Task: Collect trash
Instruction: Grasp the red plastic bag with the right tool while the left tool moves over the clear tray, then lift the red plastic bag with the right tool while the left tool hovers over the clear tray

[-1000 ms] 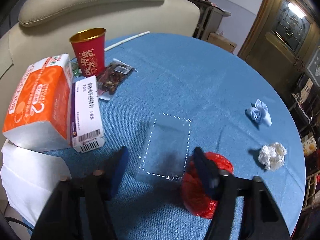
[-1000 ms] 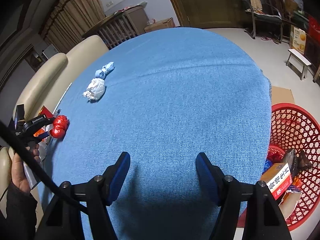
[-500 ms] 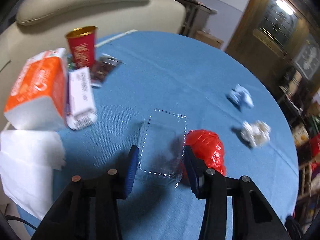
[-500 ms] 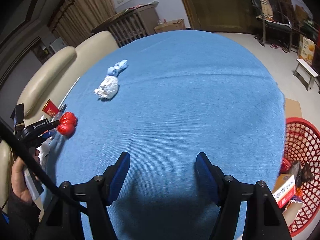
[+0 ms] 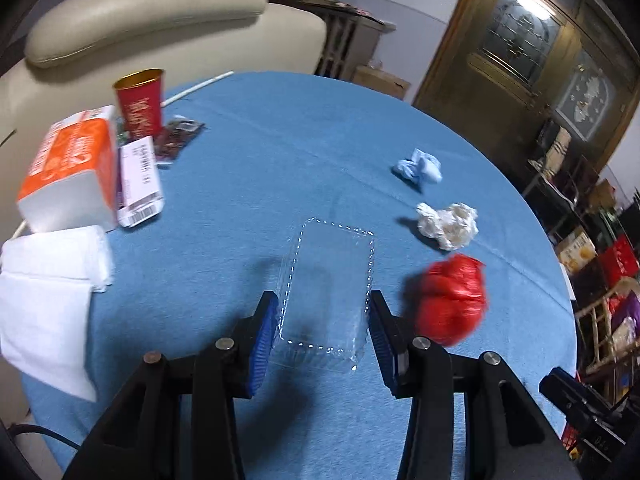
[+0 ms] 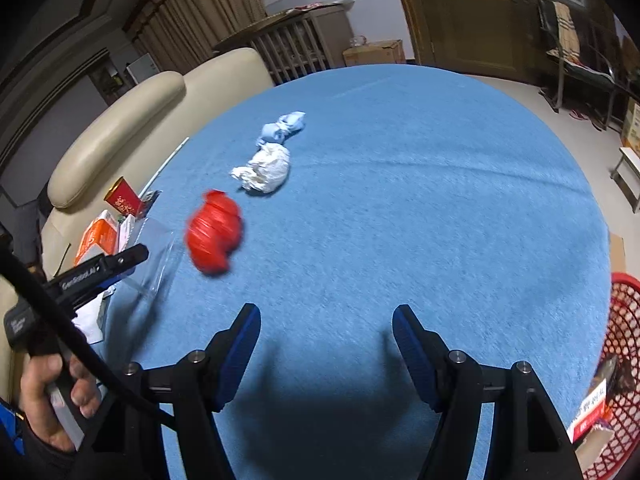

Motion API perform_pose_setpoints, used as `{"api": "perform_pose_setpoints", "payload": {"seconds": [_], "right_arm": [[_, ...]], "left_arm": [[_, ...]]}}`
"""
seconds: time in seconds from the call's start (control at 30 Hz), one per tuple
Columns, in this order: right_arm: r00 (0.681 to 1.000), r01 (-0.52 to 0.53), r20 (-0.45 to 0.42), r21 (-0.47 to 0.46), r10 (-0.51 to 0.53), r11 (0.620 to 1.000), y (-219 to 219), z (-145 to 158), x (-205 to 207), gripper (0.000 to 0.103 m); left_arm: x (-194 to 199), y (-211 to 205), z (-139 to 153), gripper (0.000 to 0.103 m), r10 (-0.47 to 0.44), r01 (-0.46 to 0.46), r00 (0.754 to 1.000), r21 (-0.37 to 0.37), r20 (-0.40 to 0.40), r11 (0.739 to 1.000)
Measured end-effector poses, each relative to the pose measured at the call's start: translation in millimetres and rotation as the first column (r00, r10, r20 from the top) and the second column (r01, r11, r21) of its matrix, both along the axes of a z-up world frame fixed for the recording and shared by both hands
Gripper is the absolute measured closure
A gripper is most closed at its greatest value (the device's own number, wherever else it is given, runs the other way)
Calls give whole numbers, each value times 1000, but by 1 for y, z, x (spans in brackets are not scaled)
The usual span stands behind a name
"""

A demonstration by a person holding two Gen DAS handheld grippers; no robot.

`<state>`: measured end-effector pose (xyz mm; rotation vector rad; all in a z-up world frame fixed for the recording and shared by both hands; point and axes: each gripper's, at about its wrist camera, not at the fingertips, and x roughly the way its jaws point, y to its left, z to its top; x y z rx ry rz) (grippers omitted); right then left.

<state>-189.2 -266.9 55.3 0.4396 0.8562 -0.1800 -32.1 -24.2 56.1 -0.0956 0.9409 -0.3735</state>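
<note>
Clamping the clear plastic tray (image 5: pixel 328 292), the left gripper (image 5: pixel 323 322) pinches its sides. The right gripper (image 6: pixel 326 334) hangs spread over the table (image 6: pixel 440 208).

Blue tablecloth (image 5: pixel 248 128); red bag (image 5: pixel 452 300); white wad (image 5: pixel 448 224); orange-white pack (image 5: pixel 72 176)
</note>
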Motion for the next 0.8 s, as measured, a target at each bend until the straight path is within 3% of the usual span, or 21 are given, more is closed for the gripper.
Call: {"api": "perform_pose_setpoints", "payload": {"seconds": [0.33, 0.67, 0.73, 0.8], "right_arm": [[995, -91, 44, -23, 92, 996, 36, 10, 66, 31], [993, -116, -25, -45, 115, 992, 44, -17, 115, 31], [992, -123, -11, -46, 123, 991, 44, -17, 114, 49], [992, -127, -6, -46, 127, 991, 43, -16, 112, 50]], "left_arm": [[-3, 12, -13, 56, 40, -39, 999, 33, -14, 999], [-6, 11, -15, 56, 34, -33, 999, 46, -14, 998], [-6, 10, -14, 56, 33, -32, 999, 49, -12, 998], [-7, 9, -13, 56, 32, -32, 999, 50, -10, 998]]}}
